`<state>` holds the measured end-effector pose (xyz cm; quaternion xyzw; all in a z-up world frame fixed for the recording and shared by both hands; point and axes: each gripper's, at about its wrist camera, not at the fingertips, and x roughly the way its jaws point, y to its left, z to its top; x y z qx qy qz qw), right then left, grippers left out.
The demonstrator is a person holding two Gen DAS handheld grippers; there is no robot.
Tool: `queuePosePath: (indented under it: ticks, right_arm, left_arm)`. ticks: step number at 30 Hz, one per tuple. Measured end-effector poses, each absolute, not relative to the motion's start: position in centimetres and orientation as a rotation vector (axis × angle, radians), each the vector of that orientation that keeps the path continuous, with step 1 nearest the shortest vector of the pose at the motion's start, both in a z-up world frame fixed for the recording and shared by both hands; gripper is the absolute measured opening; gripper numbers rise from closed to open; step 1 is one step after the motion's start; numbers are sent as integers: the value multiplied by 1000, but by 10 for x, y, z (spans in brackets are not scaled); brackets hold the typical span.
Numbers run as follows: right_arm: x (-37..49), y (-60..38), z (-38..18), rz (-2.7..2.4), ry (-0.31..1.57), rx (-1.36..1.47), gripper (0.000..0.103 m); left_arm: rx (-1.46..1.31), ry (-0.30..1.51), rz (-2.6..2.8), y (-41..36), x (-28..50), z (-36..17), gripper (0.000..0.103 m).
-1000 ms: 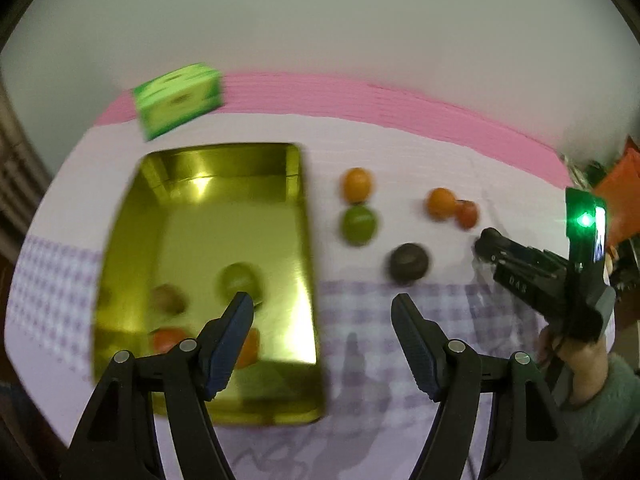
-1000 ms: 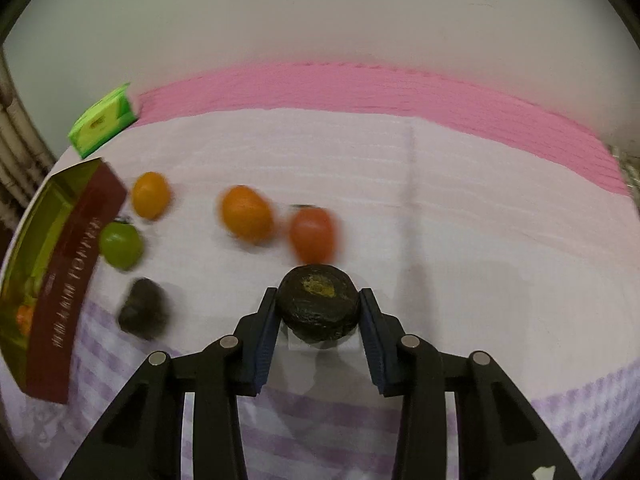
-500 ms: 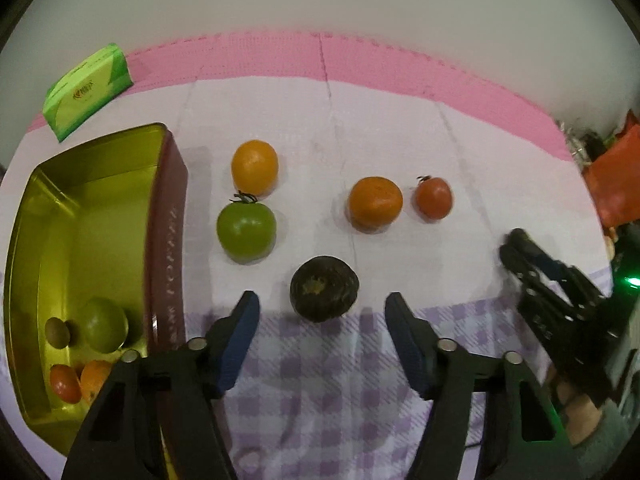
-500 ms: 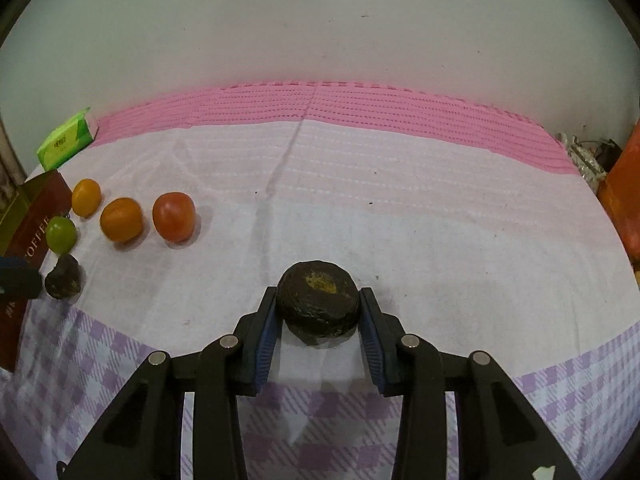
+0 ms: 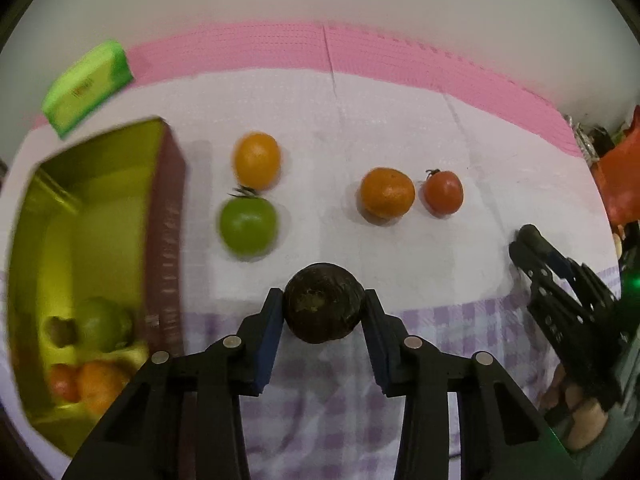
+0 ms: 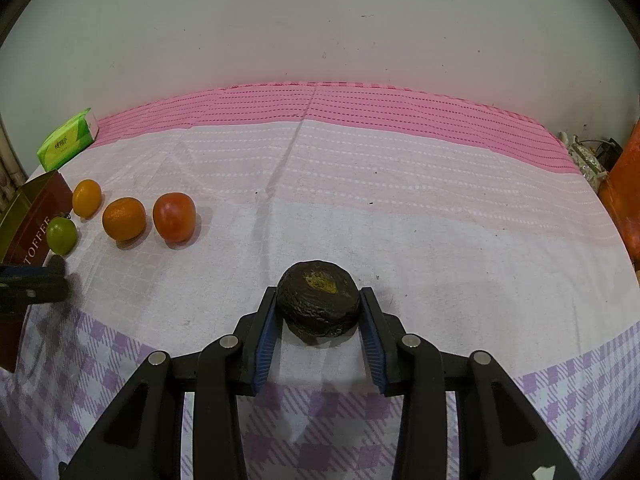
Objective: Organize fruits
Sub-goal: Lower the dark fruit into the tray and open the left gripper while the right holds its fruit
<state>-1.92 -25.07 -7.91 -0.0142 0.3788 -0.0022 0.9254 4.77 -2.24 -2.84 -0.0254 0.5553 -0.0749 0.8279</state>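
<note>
Closing now: left gripper, jaws drawing in on a dark wrinkled fruit that sits between the blue pads, which look to be at its sides or very nearly so. Shut already: right gripper, clamped on a second dark fruit of the same kind, orange scar on top, apparently still down on the cloth.

Possible trouble, as a judgement only:
- Round, wrinkled skin against narrow pads; could squirt forward out of the left jaws if the squeeze lands ahead of the widest part.
- Soft flesh, perhaps; too hard a pinch could bruise or split either piece.
- Green tomato just ahead and to the left of the left gripper, orange one beyond it; a careless lift toward the tin could knock them rolling.
- Gold tin far to the left, its dark red wall standing high; a low carry could clip the rim.
- Both tools loaded at once; crossing paths on the way to the tin could bump them together.

Pose: left gripper tipped steeply down over its fruit; right one angled more shallowly, seen off to the right of the left tool with the person's hand behind it. Well ahead and to the right: an orange and a red tomato, side by side.
</note>
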Motion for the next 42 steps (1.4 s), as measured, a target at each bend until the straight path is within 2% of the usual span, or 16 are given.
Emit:
queuePosePath:
  ticks: [8, 12, 18, 27, 42]
  right_arm:
    - [-18, -250, -79, -5, 777, -29, 37]
    - [-18, -250, -79, -5, 777, -31, 37]
    - [-18, -250, -79, -5, 777, -31, 37]
    - [-18, -250, -79, -6, 777, -32, 37]
    - [-18, -250, -81, -9, 777, -39, 37]
  left_arm:
    - [-70, 1033, -29, 54, 27, 24, 40]
    - [-93, 1035, 63, 98, 32, 21, 40]
    - [-105, 1111, 150, 144, 50, -10, 40]
    - [-74, 1203, 180, 156, 64, -44, 40]
    - [-43, 1261, 186, 154, 61, -54, 41]
